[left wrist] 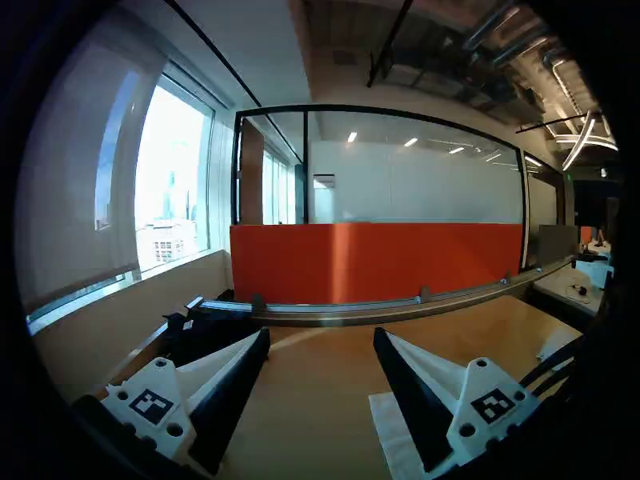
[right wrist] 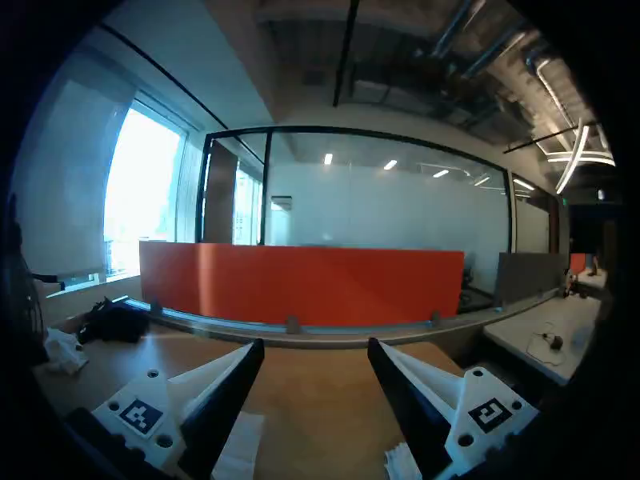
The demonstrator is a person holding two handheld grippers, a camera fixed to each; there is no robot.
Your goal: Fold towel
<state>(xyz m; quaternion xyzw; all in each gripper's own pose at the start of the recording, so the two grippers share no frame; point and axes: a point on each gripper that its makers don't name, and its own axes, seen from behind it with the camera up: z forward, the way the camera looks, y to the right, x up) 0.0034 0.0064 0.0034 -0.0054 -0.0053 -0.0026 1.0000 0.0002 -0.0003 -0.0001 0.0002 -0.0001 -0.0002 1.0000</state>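
— Where did the towel (left wrist: 388, 432) lie?
— On the desk (left wrist: 336, 376), near side, beneath the left tongs (left wrist: 320, 332).
— And behind?
— A partition (left wrist: 376, 260) ran along the desk's far edge; a bag (left wrist: 204, 328) sat far left, a second desk (right wrist: 544, 324) right.

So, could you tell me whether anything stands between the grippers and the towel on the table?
Nothing visible does. The left gripper and right gripper are open above the wooden table, and the white towel lies right below their fingers. A dark bundle sits well off to the side.
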